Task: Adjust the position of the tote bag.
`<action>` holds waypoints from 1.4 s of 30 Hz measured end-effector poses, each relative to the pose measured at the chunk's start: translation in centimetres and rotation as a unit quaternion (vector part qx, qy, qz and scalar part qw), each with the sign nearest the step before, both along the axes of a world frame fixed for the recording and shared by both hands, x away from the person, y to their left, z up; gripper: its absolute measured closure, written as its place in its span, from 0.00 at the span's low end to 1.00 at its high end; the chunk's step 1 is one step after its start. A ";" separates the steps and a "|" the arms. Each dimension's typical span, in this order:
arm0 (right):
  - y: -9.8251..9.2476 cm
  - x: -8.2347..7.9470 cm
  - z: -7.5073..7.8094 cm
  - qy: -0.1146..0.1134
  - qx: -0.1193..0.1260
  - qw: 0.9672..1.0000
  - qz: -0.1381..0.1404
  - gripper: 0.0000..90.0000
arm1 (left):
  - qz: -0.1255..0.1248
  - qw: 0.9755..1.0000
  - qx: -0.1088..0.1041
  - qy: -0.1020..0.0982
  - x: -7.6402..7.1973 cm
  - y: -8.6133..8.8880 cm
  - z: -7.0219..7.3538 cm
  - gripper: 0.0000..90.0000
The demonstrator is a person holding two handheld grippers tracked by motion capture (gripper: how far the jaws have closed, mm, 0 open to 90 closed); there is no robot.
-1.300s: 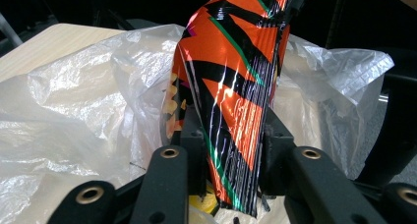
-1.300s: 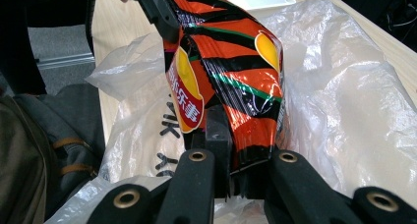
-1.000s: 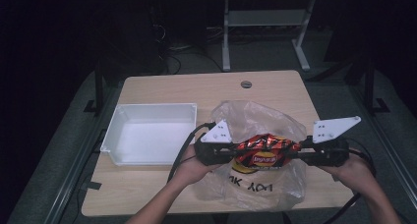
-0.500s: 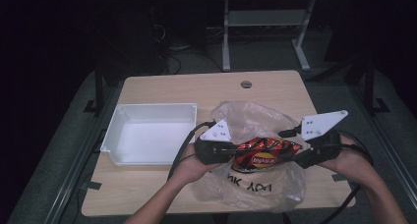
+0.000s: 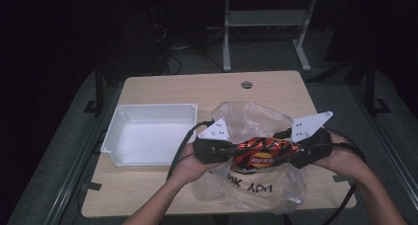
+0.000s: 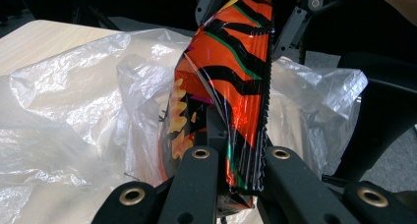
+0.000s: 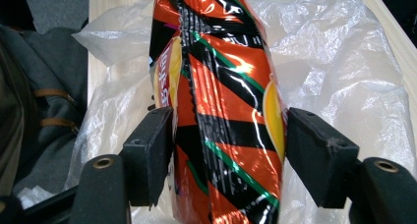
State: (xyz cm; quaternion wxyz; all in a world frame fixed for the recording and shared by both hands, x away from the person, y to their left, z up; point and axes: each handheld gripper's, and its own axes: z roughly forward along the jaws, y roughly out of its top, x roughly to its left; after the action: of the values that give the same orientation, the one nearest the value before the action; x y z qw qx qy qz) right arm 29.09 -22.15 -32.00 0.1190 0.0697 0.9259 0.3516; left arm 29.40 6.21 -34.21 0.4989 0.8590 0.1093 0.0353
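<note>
An orange-and-black striped chip bag hangs level between both grippers over a clear plastic bag on the table. My left gripper is shut on the chip bag's left end; in the left gripper view the jaws pinch the crimped seal of the chip bag. My right gripper is at the other end. Its jaws have just been opening, and in the right gripper view they stand wide on either side of the chip bag, the right pad off the foil.
An empty white bin sits on the left of the wooden table. The plastic bag bears black writing near the front edge. A round cable hole lies at the back. Table legs and cables stand on the dark floor behind.
The right gripper has spread its jaws off the chip bag and shifted left toward the left gripper. The left gripper has kept still, holding its end.
</note>
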 end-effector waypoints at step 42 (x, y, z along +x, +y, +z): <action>-0.6 2.1 1.1 0.101 0.026 0.995 0.004 0.91 | 0.066 0.998 0.007 -0.018 -0.8 2.1 -2.4 0.39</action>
State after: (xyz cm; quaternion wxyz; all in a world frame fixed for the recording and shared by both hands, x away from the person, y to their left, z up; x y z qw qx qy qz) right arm 31.24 -22.71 -30.93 0.0213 0.1040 0.9241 0.3672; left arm 28.59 8.28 -36.59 0.4909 0.8529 0.1567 0.0841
